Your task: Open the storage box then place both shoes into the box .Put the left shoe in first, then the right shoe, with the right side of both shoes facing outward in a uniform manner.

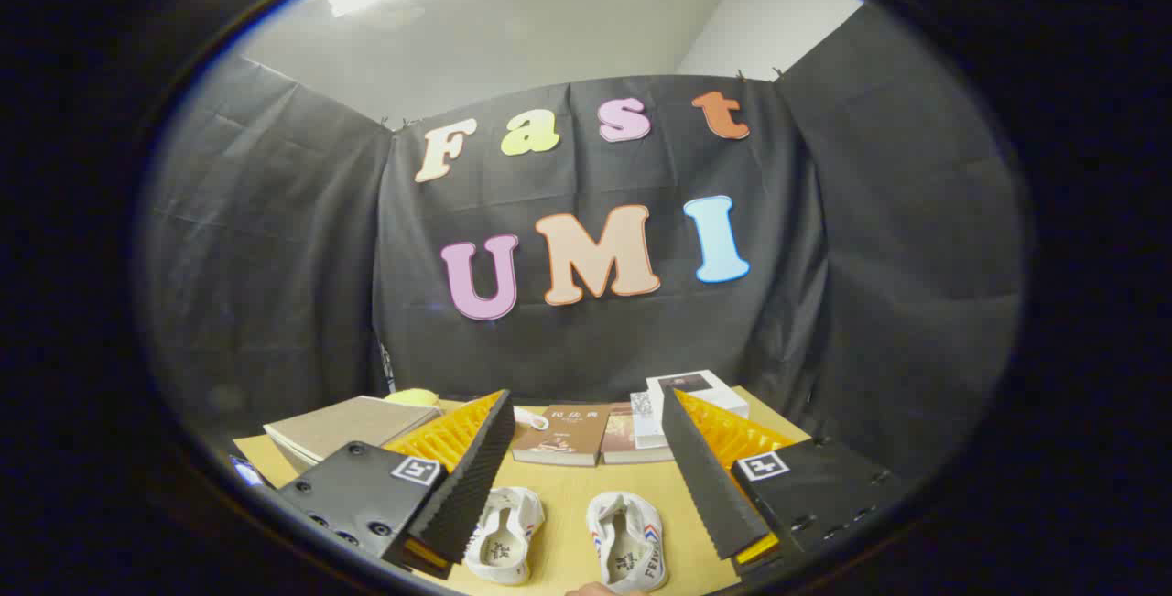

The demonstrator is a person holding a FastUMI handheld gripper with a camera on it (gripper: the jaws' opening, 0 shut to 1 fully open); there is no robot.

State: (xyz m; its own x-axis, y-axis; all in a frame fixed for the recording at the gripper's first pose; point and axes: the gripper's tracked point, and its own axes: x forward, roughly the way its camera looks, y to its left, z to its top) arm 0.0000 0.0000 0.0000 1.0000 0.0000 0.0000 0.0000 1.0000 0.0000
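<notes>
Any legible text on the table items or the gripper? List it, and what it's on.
"民法典": brown book cover, beyond the fingers.
Book beside it: blurred.
White shoes, insole and side print: too small.
Gripper, open, shoes between its fingers: square code tags, no words.

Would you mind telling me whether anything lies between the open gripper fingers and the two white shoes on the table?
Nothing visible does. The gripper is open, and both white shoes lie on the bare wooden table between its fingers, close in. The books lie beyond the shoes, against the booth wall.
</notes>
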